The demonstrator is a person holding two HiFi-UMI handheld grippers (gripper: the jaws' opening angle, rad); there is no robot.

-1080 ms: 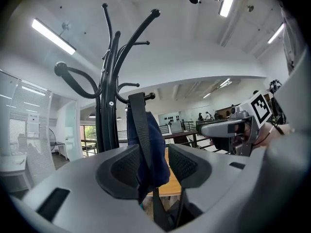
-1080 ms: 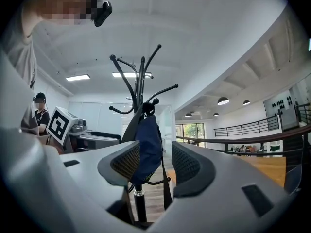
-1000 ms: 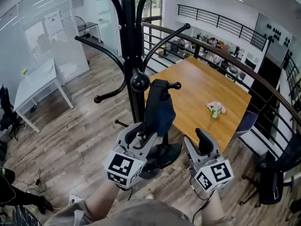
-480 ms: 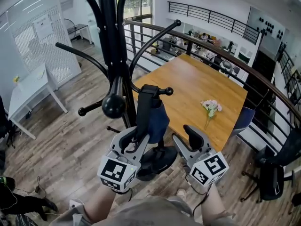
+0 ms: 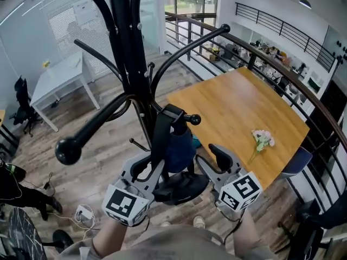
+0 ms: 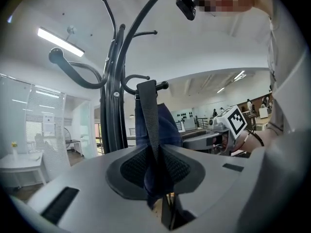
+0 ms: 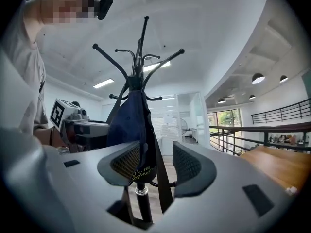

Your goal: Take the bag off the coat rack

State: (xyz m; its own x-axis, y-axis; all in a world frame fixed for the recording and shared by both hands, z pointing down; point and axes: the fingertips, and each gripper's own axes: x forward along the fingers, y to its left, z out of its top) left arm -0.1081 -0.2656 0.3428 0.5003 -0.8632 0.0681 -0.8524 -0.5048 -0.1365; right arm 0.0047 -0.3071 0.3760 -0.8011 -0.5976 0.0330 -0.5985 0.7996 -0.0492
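A dark blue bag (image 5: pixel 179 148) hangs by its black strap (image 5: pixel 162 137) from a knobbed hook (image 5: pixel 191 119) of the black coat rack (image 5: pixel 127 53). My left gripper (image 5: pixel 152 164) sits at the strap, just below the hook. In the left gripper view its jaws are closing, with the strap (image 6: pixel 148 110) and blue fabric (image 6: pixel 167 130) squeezed between the pads of the gripper (image 6: pixel 156 171). My right gripper (image 5: pixel 214 156) stands open just right of the bag. In the right gripper view the bag (image 7: pixel 129 125) hangs close beyond the left pad of the open gripper (image 7: pixel 156 164).
The rack's round base (image 5: pixel 181 186) stands on the wood floor below the grippers. A long lower arm of the rack (image 5: pixel 92 129) reaches toward me on the left. A wooden table (image 5: pixel 244 107) with flowers (image 5: pixel 263 140) and a curved railing (image 5: pixel 282 69) lie right.
The left gripper's jaws have come together on the strap. The view has shifted, so the rack's knobbed arm now reaches further left and nearer. The right gripper stays open beside the bag.
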